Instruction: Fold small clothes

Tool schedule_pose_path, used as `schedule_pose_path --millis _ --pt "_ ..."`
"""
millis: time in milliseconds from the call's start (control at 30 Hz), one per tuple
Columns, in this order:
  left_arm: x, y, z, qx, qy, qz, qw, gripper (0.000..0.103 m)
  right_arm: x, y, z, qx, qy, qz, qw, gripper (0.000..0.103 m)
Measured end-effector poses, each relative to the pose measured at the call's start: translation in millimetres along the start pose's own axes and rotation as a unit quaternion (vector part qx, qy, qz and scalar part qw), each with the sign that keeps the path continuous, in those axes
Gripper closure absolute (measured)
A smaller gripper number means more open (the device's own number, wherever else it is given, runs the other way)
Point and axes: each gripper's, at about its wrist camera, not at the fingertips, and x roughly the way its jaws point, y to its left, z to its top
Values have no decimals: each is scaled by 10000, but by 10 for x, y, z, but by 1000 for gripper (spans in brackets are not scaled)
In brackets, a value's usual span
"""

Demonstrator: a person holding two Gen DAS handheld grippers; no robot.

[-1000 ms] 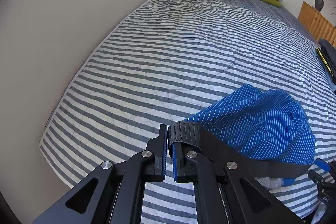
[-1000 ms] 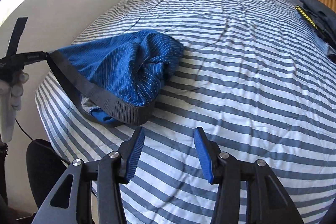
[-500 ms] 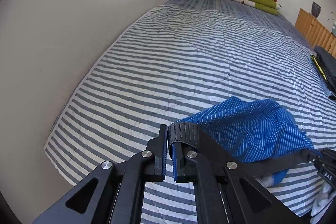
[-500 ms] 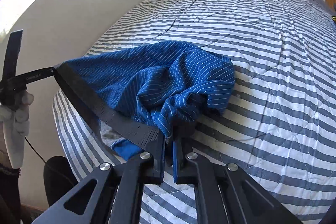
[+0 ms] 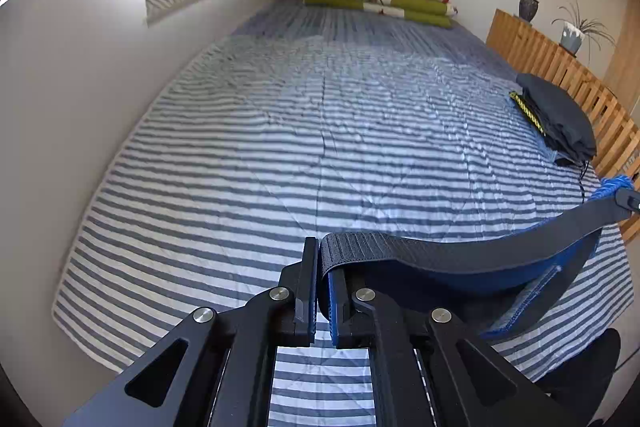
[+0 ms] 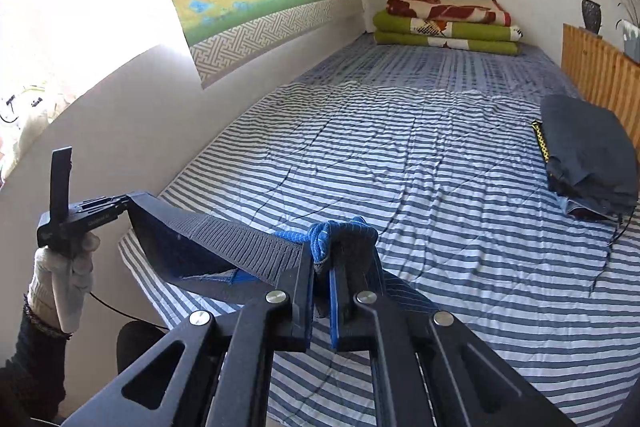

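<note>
Both tongs, left tongs [image 5: 323,287] and right tongs [image 6: 321,291], clench blue underwear [image 6: 256,251]; waistband taut left-right.

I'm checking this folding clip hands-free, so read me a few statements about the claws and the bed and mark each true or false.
1. Both claws grip the blue underwear by its dark waistband. True.
2. The left claw is open. False: it is shut on the waistband.
3. The waistband lies slack on the bed. False: it is stretched between the claws, above the striped bedspread.
4. Dark folded clothes sit at the bed's right edge. True.
</note>
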Motion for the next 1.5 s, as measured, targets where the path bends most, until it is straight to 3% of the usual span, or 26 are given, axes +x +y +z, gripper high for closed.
schedule_pose_path --millis 33,100,133,200,267,333,467,667,833,1200,1500 --pt "201 -38 0 29 180 88 9998 99 159 -84 3 129 132 -49 9998 95" --pt "625 -80 9 20 558 330 9979 99 622 -327 -39 475 599 29 9971 81" --pt "805 -94 -8 9 732 377 9966 99 880 -470 -73 656 803 -34 9946 68" --pt "1069 -85 -91 -41 954 478 9943 100 1264 -810 -181 1233 1085 -325 9859 67" --pt "1212 -41 -184 -78 1052 448 9934 100 1439 -1093 -341 1877 1220 -31 9746 67" --pt "1295 12 -256 -90 1108 441 9928 100 1461 -1216 -481 2138 1218 273 9689 67" --pt "1346 126 -292 -153 1075 379 9934 100 1434 -1111 -563 1564 1249 10 9798 67" --pt "1302 123 -319 -31 1031 386 9939 100 1626 -772 -419 986 1210 -114 9877 65" --pt "1384 113 -330 25 1087 378 9933 99 1811 -185 -325 156 1111 164 9936 65" --pt "1557 196 -311 -127 1155 178 9931 99 2355 609 -567 -898 1547 643 9818 70" --pt "1609 238 -346 -137 1138 46 9934 99 2547 827 -667 -1270 1521 324 9796 87"
